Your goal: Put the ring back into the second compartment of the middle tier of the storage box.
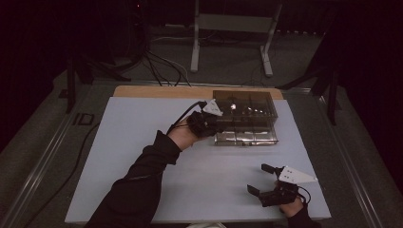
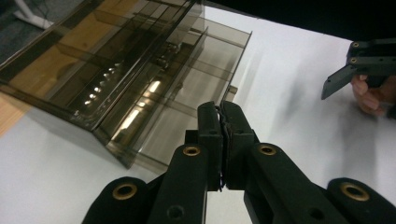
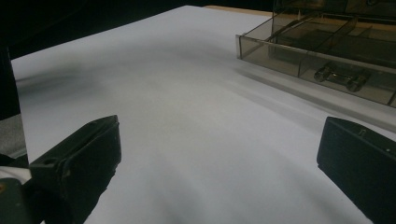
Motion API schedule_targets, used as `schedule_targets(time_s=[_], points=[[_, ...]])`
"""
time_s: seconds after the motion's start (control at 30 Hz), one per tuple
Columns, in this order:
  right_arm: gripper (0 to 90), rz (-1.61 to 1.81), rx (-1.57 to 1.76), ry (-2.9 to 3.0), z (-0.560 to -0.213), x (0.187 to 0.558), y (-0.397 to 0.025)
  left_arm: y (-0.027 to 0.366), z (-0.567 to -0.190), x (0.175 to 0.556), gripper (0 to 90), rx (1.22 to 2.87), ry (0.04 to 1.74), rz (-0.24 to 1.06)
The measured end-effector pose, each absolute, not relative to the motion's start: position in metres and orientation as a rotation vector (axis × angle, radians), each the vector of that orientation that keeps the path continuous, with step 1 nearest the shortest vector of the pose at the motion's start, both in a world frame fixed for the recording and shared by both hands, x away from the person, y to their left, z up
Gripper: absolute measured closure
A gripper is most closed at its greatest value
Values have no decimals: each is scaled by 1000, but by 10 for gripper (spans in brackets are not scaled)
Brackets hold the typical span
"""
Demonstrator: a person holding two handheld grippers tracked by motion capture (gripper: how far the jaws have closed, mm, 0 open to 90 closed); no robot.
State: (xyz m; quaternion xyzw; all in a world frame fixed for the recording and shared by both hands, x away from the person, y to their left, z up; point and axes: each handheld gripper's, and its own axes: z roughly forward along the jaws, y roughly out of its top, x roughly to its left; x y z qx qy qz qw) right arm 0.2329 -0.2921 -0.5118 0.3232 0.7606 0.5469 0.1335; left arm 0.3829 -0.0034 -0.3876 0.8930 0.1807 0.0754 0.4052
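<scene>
Left gripper (image 2: 223, 140) at frame centre, jaws pressed fully together, nothing visible between them; tips just before the pulled-out drawer of the smoky translucent plastic organiser box (image 2: 126, 79), contact not determinable. Box in upper centre of the high view (image 1: 244, 116), drawer extended toward the near side. Right gripper (image 1: 268, 180) at lower right, jaws spread wide, holding nothing, resting well apart from the box. No legible writing or labels. White table sheet (image 1: 142, 142) bare across left and centre; wooden table edge (image 1: 157, 91) exposed beyond the sheet.

Black sleeve (image 1: 138, 185), brass-screwed black jaws
</scene>
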Motion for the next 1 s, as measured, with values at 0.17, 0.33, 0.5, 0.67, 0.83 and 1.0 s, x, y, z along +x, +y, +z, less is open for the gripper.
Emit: schedule_targets(time_s=[0.17,0.33,0.5,0.67,0.83,1.0], points=[[0,1578,935,2209,-512,233,-292,-10,-386,386,900,2243,452,185],[0,1582,940,2203,-511,232,-293,-15,-383,390,900,2231,449,183],[0,1577,940,2207,-512,232,-293,-22,-383,394,900,2218,448,177],[0,1580,937,2206,-512,232,-293,-28,-384,399,900,2204,454,165],[0,1578,938,2205,-512,232,-293,-35,-384,404,900,2203,455,159],[0,1582,941,2203,-512,232,-294,-43,-385,408,900,2203,452,157]])
